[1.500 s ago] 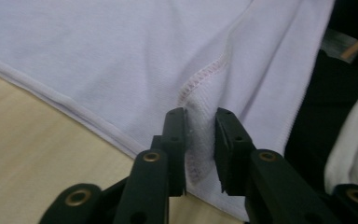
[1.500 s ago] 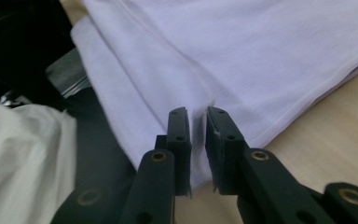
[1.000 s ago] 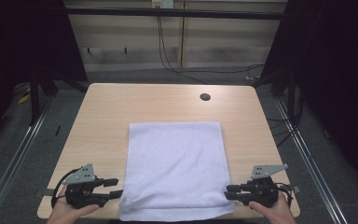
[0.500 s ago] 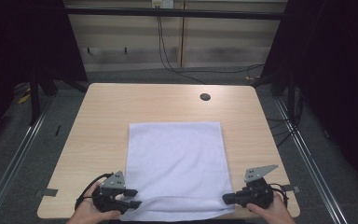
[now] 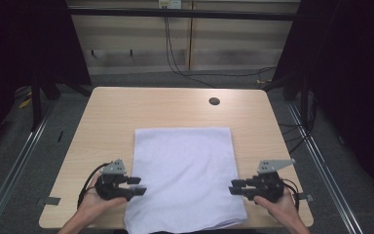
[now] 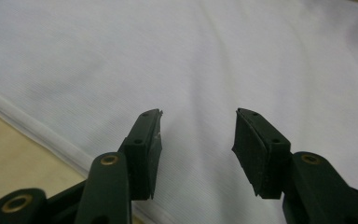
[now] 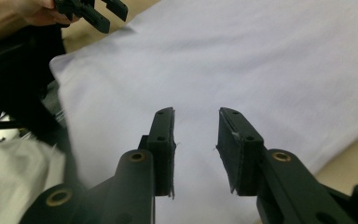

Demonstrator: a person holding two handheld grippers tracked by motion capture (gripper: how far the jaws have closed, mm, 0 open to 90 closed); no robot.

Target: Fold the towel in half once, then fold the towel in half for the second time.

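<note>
A white folded cloth point(image 5: 185, 175) lies flat on the near half of the wooden table point(image 5: 175, 109), its front edge hanging slightly over the table's front. My left gripper point(image 5: 140, 186) sits at the cloth's left edge, pointing right. Its jaws have just been opening and stand apart over the cloth point(image 6: 214, 60), nothing between them. My right gripper point(image 5: 233, 187) is at the cloth's right edge, pointing left. Its jaws have just opened too and hover over the cloth point(image 7: 242, 60), gripping nothing. The left gripper point(image 7: 91, 11) also shows far off in the right gripper view.
A small dark round hole point(image 5: 214, 101) sits in the table's far right part. Bare wood point(image 6: 9, 149) borders the cloth on both sides. Dark metal frames and floor rails surround the table, and cables point(image 5: 175, 53) hang behind it.
Both grippers moved inward to the cloth's side edges and then a little away from the table's front. The right gripper's jaws closed and opened again. The cloth lies as before.
</note>
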